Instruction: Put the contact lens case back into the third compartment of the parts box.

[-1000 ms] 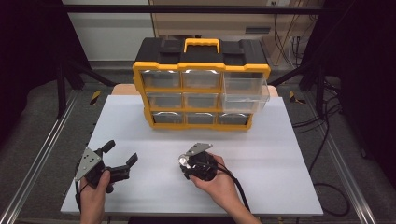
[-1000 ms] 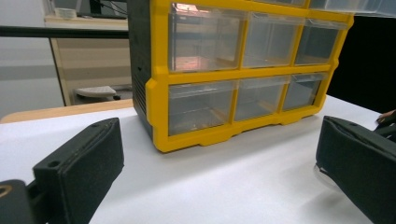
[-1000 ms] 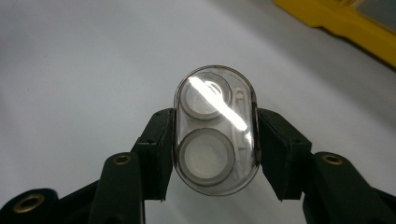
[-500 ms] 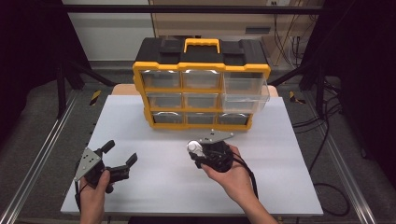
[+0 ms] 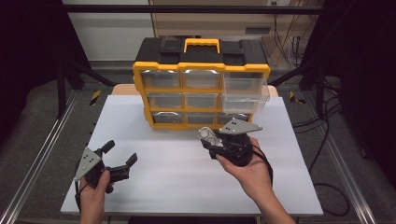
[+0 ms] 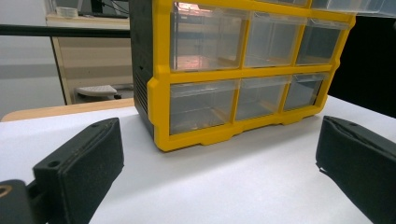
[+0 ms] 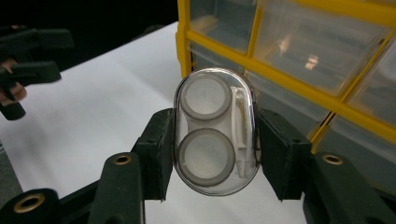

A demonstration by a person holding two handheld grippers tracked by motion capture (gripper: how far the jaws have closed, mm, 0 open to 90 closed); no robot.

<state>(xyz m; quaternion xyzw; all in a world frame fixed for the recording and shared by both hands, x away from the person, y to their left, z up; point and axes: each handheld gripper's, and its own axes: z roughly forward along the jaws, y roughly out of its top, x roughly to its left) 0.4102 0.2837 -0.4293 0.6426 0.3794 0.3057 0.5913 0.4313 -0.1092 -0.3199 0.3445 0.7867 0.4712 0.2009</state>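
- Clear plastic lens case [image 7: 215, 131] is pinched between the pads of the right tool [image 5: 212, 142], held up off the white surface [image 5: 187, 186] just in front of the yellow drawer cabinet [image 5: 201, 70].
- Looks like the carry step, probably headed for the pulled-out top-right drawer [image 5: 245, 91].
- Next it needs lifting over that drawer's rim before letting go.
- Left tool [image 5: 119, 158] sits wide open, holding nothing, low on the surface.

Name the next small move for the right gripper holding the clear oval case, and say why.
Probably carry the clear oval case up toward the pulled-out drawer at the organizer's upper right. The right gripper is clamped on the case just in front of the organizer, and that is the one drawer standing open.
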